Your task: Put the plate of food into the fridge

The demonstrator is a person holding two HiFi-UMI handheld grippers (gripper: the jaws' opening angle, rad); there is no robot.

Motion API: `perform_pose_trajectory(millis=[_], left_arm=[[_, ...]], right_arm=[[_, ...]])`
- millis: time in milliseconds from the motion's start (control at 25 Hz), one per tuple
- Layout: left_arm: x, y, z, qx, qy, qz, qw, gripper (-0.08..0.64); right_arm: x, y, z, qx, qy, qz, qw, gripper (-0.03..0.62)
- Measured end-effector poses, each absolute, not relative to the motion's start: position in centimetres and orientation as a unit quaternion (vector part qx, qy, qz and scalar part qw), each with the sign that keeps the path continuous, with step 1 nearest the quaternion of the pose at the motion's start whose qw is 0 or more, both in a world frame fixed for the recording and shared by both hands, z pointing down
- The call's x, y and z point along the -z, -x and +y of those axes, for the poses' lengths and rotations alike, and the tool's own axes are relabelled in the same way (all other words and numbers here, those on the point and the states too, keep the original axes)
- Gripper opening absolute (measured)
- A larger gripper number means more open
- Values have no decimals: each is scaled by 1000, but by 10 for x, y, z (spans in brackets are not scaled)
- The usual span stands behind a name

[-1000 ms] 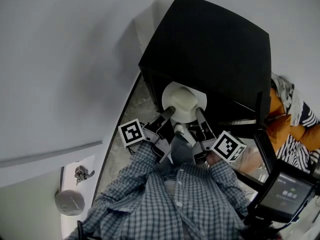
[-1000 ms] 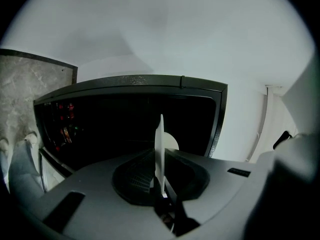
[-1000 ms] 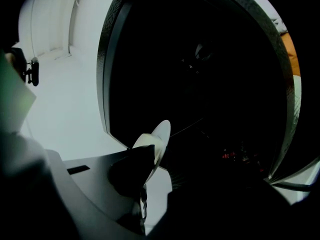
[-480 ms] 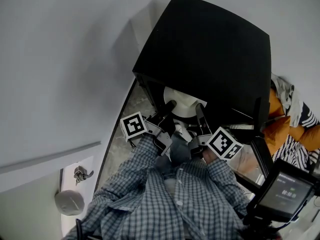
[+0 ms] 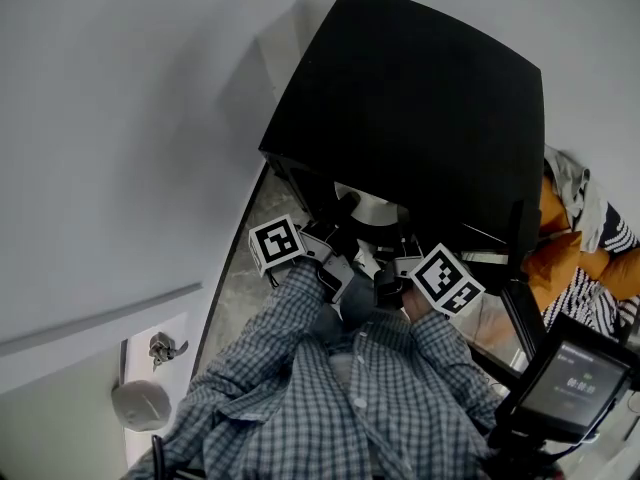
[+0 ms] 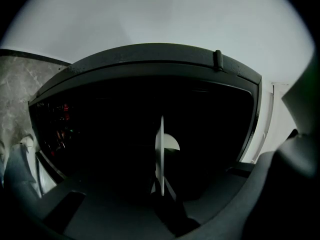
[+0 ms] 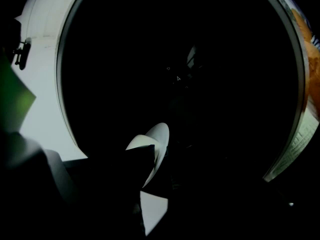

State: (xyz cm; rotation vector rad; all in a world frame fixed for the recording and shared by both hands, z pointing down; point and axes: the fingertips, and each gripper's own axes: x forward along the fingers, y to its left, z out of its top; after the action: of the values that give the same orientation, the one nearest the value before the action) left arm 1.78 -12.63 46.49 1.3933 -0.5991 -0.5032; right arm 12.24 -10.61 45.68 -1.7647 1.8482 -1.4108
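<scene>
Pinched by its rim on opposite sides, in the closed jaws of the left gripper [image 5: 338,220] and right gripper [image 5: 403,240]: white plate [image 6: 161,149], partway inside the open fridge [image 5: 420,98]. Best held level, slid slowly deeper, lowered until resting flat before loosening either grip. Thin, smooth, round plate; pale domed food [image 6: 172,143]; matte black boxy casing, dark interior

Pale grey wall [image 5: 120,118]; marbled floor [image 5: 236,276]; orange fabric [image 5: 556,244], perhaps a cushion, at right.
</scene>
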Motion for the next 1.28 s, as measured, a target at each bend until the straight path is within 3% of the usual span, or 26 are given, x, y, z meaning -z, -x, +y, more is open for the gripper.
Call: perform_pose_trajectory(millis=[760, 1280], left_arm=[[-470, -21, -138, 213, -631, -299, 683, 41], [-468, -25, -140, 225, -627, -294, 686, 41]], right_arm=[[-457, -110, -97, 508, 572, 635, 106, 74], [-456, -77, -84, 569, 504, 635, 139, 74]])
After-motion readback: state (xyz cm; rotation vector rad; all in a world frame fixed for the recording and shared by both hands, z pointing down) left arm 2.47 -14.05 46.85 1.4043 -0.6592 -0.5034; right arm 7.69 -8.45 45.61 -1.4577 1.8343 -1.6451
